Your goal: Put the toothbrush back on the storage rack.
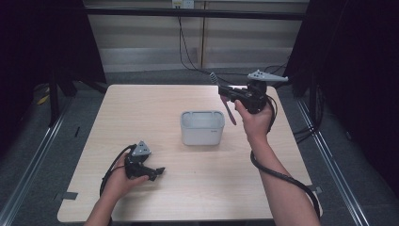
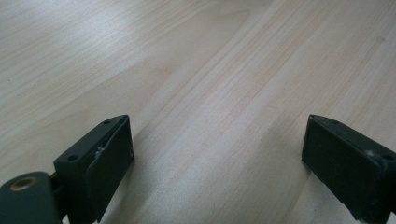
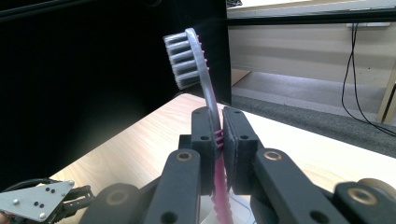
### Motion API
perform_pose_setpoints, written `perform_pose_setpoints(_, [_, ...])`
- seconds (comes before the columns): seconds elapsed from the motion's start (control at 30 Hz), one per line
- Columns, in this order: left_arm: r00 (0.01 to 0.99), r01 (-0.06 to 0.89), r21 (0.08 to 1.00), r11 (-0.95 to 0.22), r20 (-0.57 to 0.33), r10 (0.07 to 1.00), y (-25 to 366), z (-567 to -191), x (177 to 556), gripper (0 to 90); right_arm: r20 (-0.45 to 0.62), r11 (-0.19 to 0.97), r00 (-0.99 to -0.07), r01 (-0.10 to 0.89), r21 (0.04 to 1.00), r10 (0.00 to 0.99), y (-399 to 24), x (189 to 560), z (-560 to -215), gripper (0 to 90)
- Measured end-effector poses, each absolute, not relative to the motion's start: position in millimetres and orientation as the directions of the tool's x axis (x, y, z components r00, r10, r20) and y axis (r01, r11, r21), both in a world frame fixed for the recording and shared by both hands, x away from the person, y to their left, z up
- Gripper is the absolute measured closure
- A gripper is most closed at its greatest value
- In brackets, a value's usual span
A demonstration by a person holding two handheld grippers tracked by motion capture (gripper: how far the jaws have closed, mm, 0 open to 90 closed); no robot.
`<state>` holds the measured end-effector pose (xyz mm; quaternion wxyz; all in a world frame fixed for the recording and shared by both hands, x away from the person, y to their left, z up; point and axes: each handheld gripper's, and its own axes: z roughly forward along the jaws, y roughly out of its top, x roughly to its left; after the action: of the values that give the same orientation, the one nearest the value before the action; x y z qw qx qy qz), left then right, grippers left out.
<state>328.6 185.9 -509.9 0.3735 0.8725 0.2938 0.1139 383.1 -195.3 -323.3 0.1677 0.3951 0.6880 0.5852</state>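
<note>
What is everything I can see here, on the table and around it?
toothbrush: one, grey head and neck, pink handle, clamped in the right gripper, raised above the table beside the box
box: one, pale grey, open-topped, middle of the table
table: one, light wood
cables: a few, black, hanging by the back wall
left gripper: one, black, jaws wide apart, low over the near left of the table
right gripper: one, black, jaws shut on the toothbrush
forearms: two, entering from the bottom edge

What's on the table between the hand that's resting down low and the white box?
Nothing: in the high view, bare table runs from the left gripper to the box. The right gripper holds a toothbrush above it.
</note>
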Motion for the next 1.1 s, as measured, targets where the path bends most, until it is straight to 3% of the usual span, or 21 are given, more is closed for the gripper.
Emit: perform_pose_setpoints(1.1, [0.801, 0.428, 0.719, -0.547, -0.020, 0.599, 185.7, -510.1, 328.4, 8.5, 0.235, -0.006, -0.653, 0.333, 0.943, 0.720, -178.0, 397.5, -328.3, 83.8])
